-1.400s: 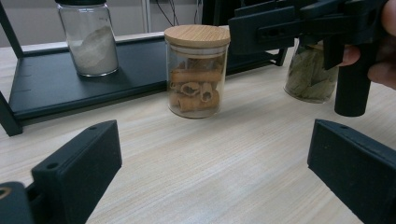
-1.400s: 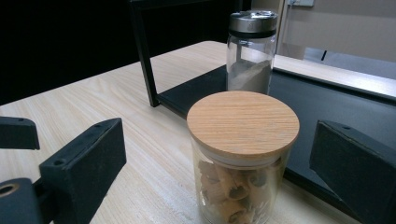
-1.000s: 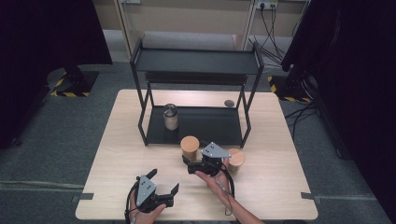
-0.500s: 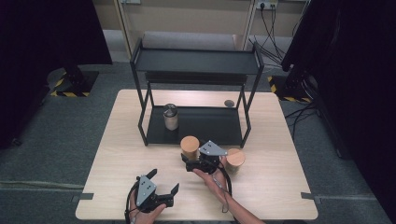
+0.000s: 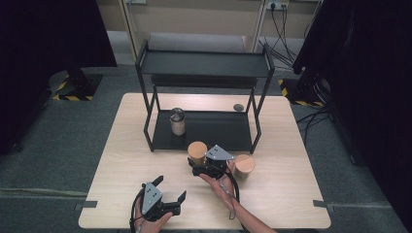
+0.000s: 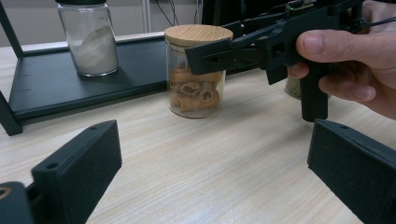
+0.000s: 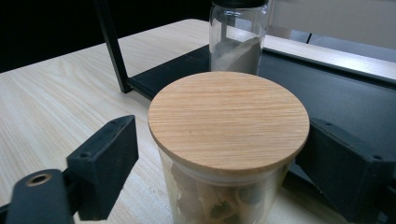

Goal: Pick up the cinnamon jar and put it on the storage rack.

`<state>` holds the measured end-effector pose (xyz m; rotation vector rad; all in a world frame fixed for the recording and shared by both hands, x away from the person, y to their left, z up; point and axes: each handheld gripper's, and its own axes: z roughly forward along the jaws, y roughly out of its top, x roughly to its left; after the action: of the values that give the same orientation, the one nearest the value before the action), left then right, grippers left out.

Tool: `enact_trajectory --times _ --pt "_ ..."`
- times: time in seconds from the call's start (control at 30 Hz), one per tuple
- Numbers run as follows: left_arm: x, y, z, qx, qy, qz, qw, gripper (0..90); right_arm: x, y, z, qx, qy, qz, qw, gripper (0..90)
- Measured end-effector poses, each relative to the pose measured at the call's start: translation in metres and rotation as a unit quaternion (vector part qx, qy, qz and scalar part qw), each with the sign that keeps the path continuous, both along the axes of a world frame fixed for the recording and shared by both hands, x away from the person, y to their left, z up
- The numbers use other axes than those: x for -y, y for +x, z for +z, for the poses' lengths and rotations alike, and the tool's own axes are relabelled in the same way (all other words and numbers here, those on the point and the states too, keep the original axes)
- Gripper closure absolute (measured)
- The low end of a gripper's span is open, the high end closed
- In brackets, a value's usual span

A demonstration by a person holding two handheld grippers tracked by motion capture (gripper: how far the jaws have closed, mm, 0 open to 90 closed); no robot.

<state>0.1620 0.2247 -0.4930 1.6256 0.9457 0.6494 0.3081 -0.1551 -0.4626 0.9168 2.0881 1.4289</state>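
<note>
Wooden lids cap two glass jars on the table [image 5: 121, 160]: one jar of rolled biscuits [image 5: 197, 153] just in front of the black rack [image 5: 204, 65], and a second wood-lidded jar [image 5: 244, 166] near it toward the right. A third, dark-lidded jar of white powder [image 5: 177, 121] stands on the rack's lower shelf. The right gripper [image 5: 201, 167] has its jaws spread on either side of the biscuit jar, the right one close against the glass and the left standing clear of it. The left gripper [image 5: 170, 191] is spread wide over bare wood near the table's front edge, well apart from the jars. Open tabletop lies to the left of the biscuit jar.
</note>
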Motion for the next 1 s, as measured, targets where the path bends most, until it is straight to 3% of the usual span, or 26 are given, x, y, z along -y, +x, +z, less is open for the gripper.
enact_trajectory --times 0.47,1.0 --pt "-0.0001 -0.0001 0.0 0.0 0.0 0.001 1.0 2.6 -0.0079 0.0057 0.0022 -0.007 -0.023 -0.006 0.9997 25.3" --pt "-0.0003 0.0001 -0.0002 0.0 -0.001 0.0 1.0 2.7 -0.0061 0.0049 0.0091 -0.005 -0.011 0.0 0.9999 26.0"
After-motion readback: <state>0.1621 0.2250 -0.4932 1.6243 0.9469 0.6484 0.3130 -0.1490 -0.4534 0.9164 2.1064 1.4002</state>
